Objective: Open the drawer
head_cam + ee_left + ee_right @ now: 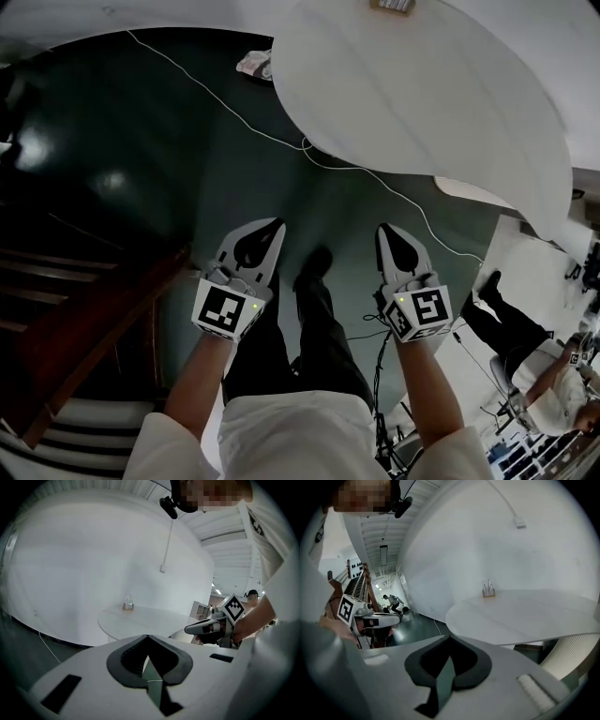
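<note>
In the head view the left tool [267,230] and the right tool [392,234] are side by side over the dark floor [141,141], near the edge of the round white bench [422,94] but not touching it. In the left gripper view the left tool points toward the bench, its jaws closed tip to tip and empty. In the right gripper view the right tool is also closed and empty. I cannot tell where the drawer is.

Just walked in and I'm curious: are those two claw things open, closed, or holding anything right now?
Left gripper: closed, holding nothing.
Right gripper: closed, holding nothing.
</note>
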